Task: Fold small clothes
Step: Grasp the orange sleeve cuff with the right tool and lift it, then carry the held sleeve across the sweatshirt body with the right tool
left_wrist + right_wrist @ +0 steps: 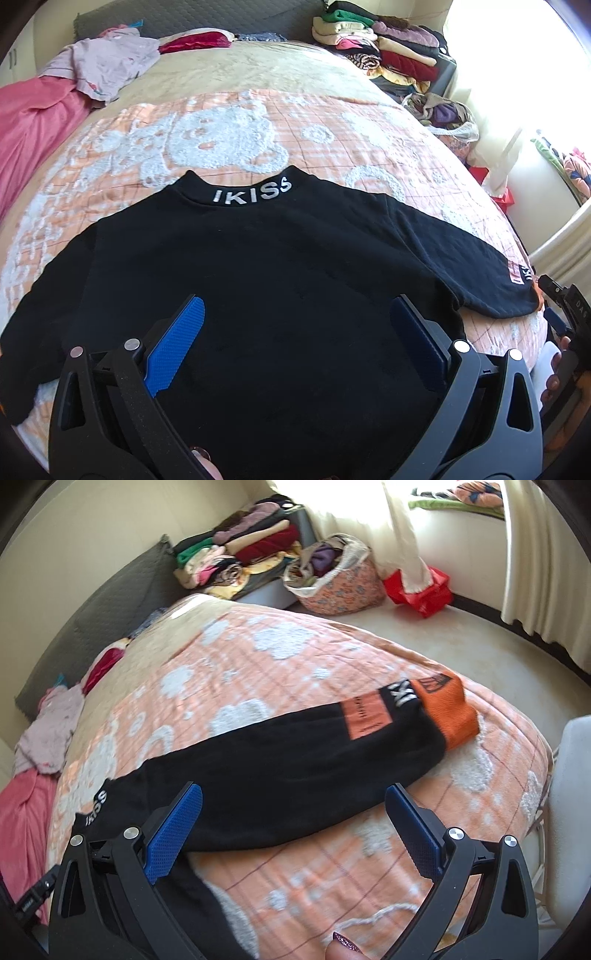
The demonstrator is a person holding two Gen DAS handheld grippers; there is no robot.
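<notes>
Black sweater (280, 266) flat on blanket (236, 125), both jaws open above

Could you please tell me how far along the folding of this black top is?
Done: the black top lies spread flat on the bed cover, with its sleeve stretched out. In hand: nothing; the left tongs and right tongs hover open. Left: every fold.

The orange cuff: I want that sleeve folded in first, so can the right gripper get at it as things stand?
Probably yes. The right gripper is open above the black top's sleeve, and the orange cuff lies flat on the blanket ahead with nothing on it or between.
</notes>
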